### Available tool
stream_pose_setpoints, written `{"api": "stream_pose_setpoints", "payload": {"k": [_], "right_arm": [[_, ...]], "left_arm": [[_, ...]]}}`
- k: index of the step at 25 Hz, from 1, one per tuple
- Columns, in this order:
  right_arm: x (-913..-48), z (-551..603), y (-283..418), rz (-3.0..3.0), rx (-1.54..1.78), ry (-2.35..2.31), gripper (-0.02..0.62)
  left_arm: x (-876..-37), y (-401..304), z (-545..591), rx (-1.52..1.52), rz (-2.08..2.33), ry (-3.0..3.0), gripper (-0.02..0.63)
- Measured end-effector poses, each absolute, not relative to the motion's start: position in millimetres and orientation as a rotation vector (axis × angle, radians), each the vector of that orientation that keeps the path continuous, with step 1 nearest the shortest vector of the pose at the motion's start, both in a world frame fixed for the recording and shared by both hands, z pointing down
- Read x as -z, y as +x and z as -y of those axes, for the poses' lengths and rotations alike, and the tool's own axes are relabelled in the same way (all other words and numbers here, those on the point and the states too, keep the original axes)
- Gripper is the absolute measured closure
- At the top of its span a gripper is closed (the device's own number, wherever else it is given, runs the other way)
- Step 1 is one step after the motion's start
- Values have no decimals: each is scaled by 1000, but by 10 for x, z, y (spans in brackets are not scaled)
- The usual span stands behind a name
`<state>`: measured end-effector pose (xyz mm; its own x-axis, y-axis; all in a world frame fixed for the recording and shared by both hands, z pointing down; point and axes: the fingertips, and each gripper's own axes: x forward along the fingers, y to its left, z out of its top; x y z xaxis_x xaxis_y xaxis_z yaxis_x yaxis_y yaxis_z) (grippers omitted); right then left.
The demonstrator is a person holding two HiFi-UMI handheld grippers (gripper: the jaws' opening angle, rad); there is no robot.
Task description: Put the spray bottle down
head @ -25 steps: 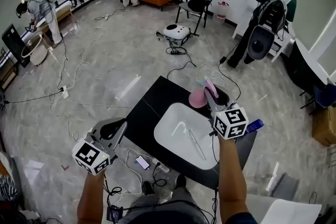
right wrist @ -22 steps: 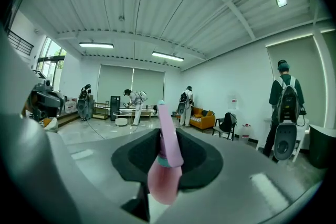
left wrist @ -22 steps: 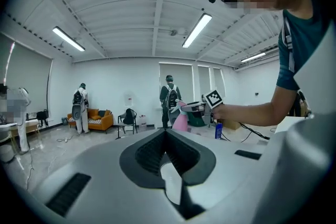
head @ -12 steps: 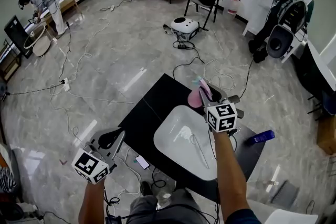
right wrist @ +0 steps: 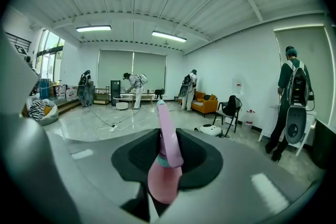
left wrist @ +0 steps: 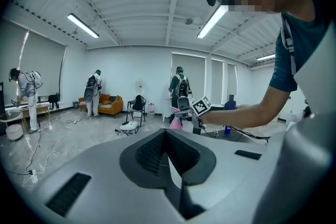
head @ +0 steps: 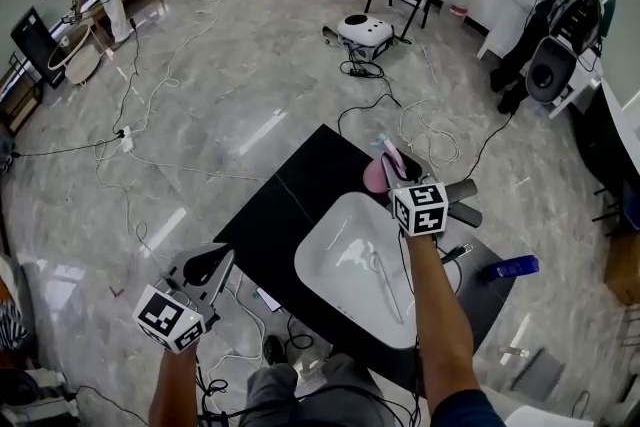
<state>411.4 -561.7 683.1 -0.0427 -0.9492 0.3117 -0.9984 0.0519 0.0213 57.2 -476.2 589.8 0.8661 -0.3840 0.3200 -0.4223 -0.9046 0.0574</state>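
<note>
Right now our right claw point(head: 396, 175) pinches the spray bottle point(head: 376, 178) by the worktop point(head: 285, 215) edge, left claw point(head: 222, 260) pressed together; a tilted release could topple it off.

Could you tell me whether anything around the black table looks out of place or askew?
Nothing looks spilled or broken. A blue bottle sits at the very right edge of the black table, where a nudge could tip it off, and loose cables sprawl across the floor.
</note>
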Motion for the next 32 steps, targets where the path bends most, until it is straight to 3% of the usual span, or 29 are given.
{"api": "stream_pose_setpoints", "payload": {"k": [13, 17, 25, 32], "right_arm": [[-7120, 5880, 4128, 2061, -325, 1938, 488], [-7086, 5892, 4121, 2056, -357, 1919, 453], [-6616, 5769, 4119, 2032, -319, 1967, 436], [-5711, 5390, 4000, 2030, -245, 2095, 428]], "left_arm": [[-6055, 509, 4869, -466, 668, 2879, 601], [-5930, 506, 4889, -452, 668, 2886, 601], [-5502, 428, 4879, -422, 669, 2916, 601], [-4836, 261, 4801, -372, 670, 2982, 601]]}}
